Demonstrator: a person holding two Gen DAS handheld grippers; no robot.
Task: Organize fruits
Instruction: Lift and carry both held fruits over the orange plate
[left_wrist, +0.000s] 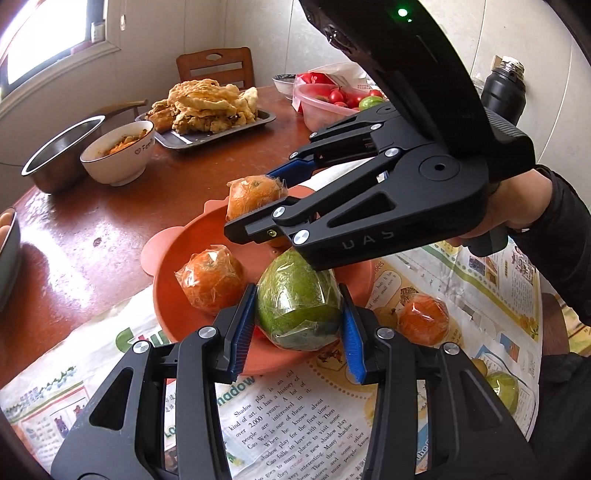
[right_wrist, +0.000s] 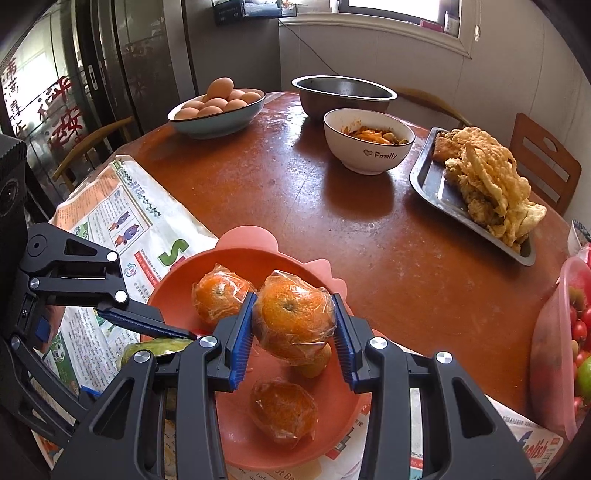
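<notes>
**Both grippers hold wrapped fruit over the orange plate**

The left gripper (left_wrist: 298, 325) has its jaws clamped on a plastic-wrapped green mango (left_wrist: 299, 306), which hangs over the near rim of the orange plate (left_wrist: 173, 295). The right gripper (right_wrist: 293, 328) has its jaws closed on a wrapped orange (right_wrist: 293, 317), held above the plate's middle. The plate sits at the near edge of the worktop (right_wrist: 295, 206), partly on a spread newspaper (left_wrist: 288, 424). Inside it lie two more wrapped oranges, one toward the far side (right_wrist: 218, 295) and one toward the near side (right_wrist: 284, 410). Another wrapped orange (left_wrist: 423, 319) rests on the newspaper just right of the plate. Farther back on the worktop stand a bowl of eggs (right_wrist: 218, 110), a steel bowl (right_wrist: 343, 94), a white bowl (right_wrist: 369, 142) and a tray of fried food (right_wrist: 436, 184).
</notes>
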